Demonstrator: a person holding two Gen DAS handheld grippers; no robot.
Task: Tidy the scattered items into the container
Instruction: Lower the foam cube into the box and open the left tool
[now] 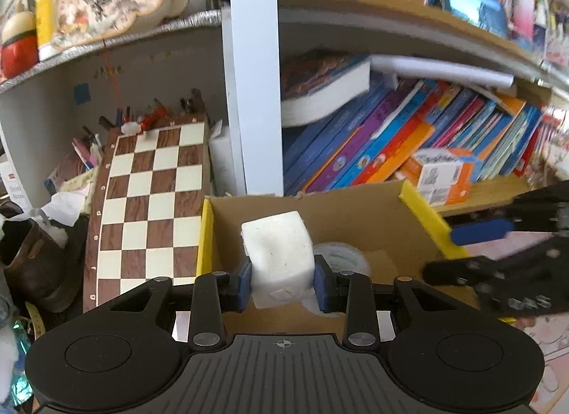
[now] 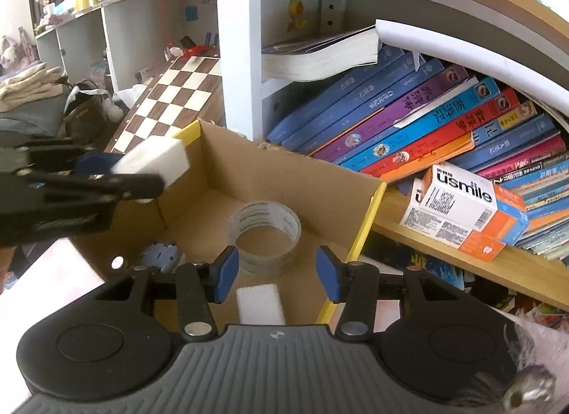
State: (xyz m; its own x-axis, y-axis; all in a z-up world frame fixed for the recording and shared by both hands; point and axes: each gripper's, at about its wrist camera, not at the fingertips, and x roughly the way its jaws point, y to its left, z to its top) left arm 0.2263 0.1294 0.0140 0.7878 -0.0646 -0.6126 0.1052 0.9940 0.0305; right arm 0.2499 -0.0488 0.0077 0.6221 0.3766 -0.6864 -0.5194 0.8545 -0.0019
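Note:
My left gripper (image 1: 282,280) is shut on a white foam block (image 1: 279,254) and holds it above the open cardboard box (image 1: 359,216). The block (image 2: 153,161) and the left gripper (image 2: 117,174) also show in the right wrist view, over the box's left wall. My right gripper (image 2: 276,279) is open and empty above the box (image 2: 284,172). Inside the box lie a roll of clear tape (image 2: 265,236), a small white foam piece (image 2: 260,303) and a small blue-grey object (image 2: 161,254). The right gripper (image 1: 473,254) shows at the right of the left wrist view.
The box has yellow edge strips (image 2: 366,225). Behind it stands a white shelf post (image 1: 252,69) and a shelf of leaning books (image 2: 426,118). A white and orange usmile carton (image 2: 466,204) sits on the wooden shelf. A chessboard (image 1: 153,200) leans at the left, beside a brown shoe (image 1: 32,261).

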